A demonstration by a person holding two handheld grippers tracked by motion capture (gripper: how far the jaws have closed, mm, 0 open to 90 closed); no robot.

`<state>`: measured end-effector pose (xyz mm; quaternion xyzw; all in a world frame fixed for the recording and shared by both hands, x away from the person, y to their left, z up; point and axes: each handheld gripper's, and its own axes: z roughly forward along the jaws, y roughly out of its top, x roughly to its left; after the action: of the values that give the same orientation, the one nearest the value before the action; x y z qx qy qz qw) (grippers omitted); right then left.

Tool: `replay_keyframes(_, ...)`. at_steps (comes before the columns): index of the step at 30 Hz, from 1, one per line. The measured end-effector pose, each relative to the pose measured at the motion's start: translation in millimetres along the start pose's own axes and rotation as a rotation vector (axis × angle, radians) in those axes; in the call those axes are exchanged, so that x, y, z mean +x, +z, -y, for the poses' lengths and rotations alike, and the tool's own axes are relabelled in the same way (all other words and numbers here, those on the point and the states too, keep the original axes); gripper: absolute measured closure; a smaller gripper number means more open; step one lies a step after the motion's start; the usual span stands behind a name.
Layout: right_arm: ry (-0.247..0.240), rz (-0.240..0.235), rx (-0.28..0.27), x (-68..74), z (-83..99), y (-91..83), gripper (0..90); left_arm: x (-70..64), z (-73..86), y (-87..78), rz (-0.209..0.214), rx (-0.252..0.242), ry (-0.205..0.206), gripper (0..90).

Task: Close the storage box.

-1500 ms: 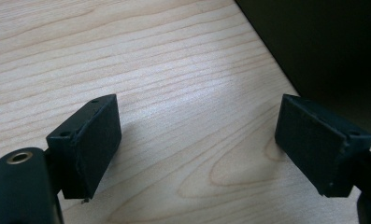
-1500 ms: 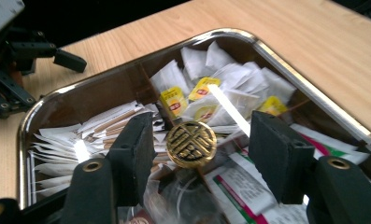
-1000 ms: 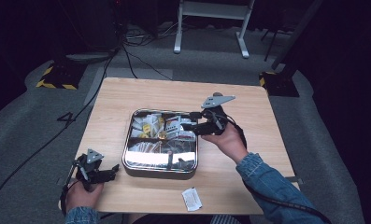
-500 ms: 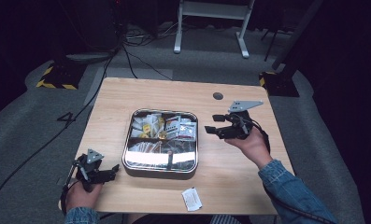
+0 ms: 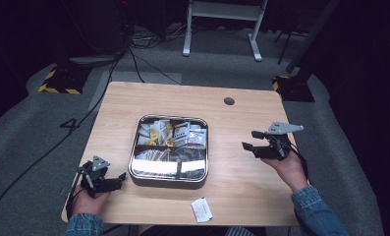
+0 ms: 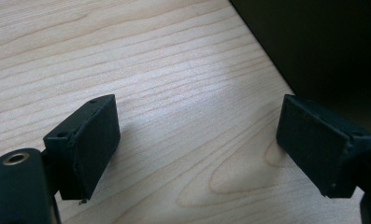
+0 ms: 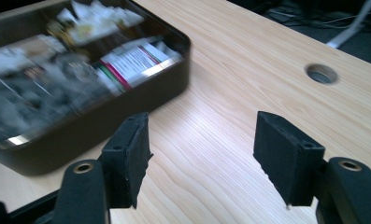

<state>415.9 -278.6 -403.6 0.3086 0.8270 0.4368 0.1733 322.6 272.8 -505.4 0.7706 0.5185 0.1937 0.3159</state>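
Observation:
A square metal tin (image 5: 135,173) with dividers sits in the middle of the wooden table, packed with several small packets (image 5: 182,132). My right gripper (image 5: 249,140) hovers to the right of the tin, open and empty, held by a hand in a denim sleeve. In the right gripper view its jaws stand wide apart over bare wood, with the tin (image 7: 141,100) to their left. My left gripper (image 5: 118,179) rests at the table's front left corner, beside the tin. The left gripper view has both jaws wide apart over bare wood, nothing between them.
A small white packet (image 5: 201,209) lies near the front edge of the table (image 5: 241,187). A round cable hole (image 5: 229,101) sits at the back right, also (image 7: 321,73) ahead of the right jaws. Cables and a white stand are on the floor behind.
My right gripper has pulled away from the tin's back right part, moving right and toward the person. It is now clear of the tin. The left gripper has stayed put.

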Motion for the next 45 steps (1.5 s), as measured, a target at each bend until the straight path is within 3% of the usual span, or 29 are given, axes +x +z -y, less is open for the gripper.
replay_keyframes(3, 0.032, 0.011, 0.007, -6.5, 20.1, 1.1, 35.9, 0.3, -0.3, 0.3, 0.001, 0.0, 0.001, 13.8)
replay_keyframes(7, 0.034, 0.053, 0.014, -12.4, 41.4, 1.4, 35.8, 0.5, -0.5, 0.5, 0.001, 0.0, 0.001, 13.8)
replay_keyframes(9, 0.066, 0.069, 0.005, -16.2, 56.1, 2.6, 35.8, 0.5, -0.6, 0.5, 0.001, 0.001, 0.001, 13.9)
replay_keyframes(10, 0.09, 0.063, 0.041, -19.2, 64.0, 5.8, 35.8, 0.6, -0.7, 0.5, 0.001, 0.002, 0.001, 13.9)
replay_keyframes(12, 0.078, 0.082, 0.081, -22.3, 72.8, 8.5, 36.0, 0.9, -1.0, 0.9, 0.003, 0.0, 0.002, 13.9)
replay_keyframes(14, 0.079, 0.096, 0.088, -26.1, 80.1, 8.9, 35.7, 1.0, -1.5, 1.4, 0.001, -0.002, -0.001, 13.9)
replay_keyframes(21, 0.124, 0.123, 0.117, -35.6, 95.3, 12.6, 34.7, 1.2, -2.6, 2.3, 0.001, 0.0, 0.0, 13.9)
replay_keyframes(26, 0.154, 0.127, 0.108, -38.5, 100.6, 12.7, 33.1, 0.9, -3.2, 2.8, -0.004, 0.001, -0.003, 13.8)
replay_keyframes(34, 0.15, 0.14, 0.126, -39.9, 110.1, 16.7, 25.7, 1.1, -4.0, 3.7, -0.006, -0.001, -0.002, 13.7)
replay_keyframes(38, 0.115, 0.133, 0.148, -37.7, 109.1, 19.5, 16.9, 1.1, -4.1, 3.7, -0.006, -0.001, -0.002, 13.7)
replay_keyframes(45, 0.112, 0.129, 0.156, -37.5, 109.1, 20.1, 13.8, 1.1, -4.1, 3.7, -0.006, -0.001, -0.002, 13.7)
